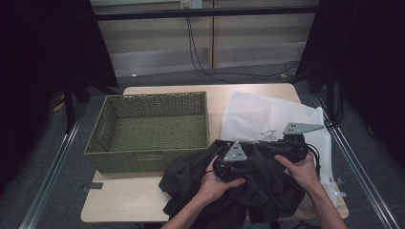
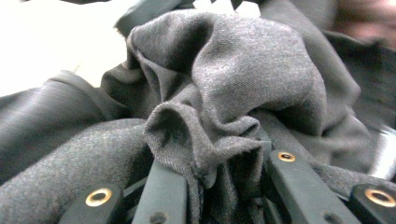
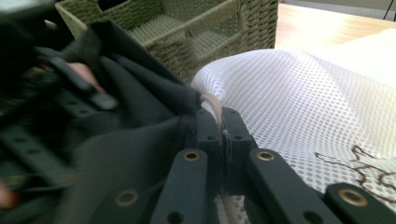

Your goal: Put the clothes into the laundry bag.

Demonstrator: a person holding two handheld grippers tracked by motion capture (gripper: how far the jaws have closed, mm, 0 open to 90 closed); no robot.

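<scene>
Currently the dark garment (image 1: 248,186) lies bunched at the table's near edge, just right of the wicker basket (image 1: 153,129). Left gripper (image 2: 219,163) has its jaws clamped on a gathered fold of it. Right gripper (image 3: 223,130) has its jaws pressed together on the rim of the white mesh bag (image 3: 303,107), right of the basket.

We saw basket (image 1: 152,131) centre-left of frame, mesh bag (image 1: 267,117) right of it, garment (image 1: 229,186) heaped below both.
</scene>
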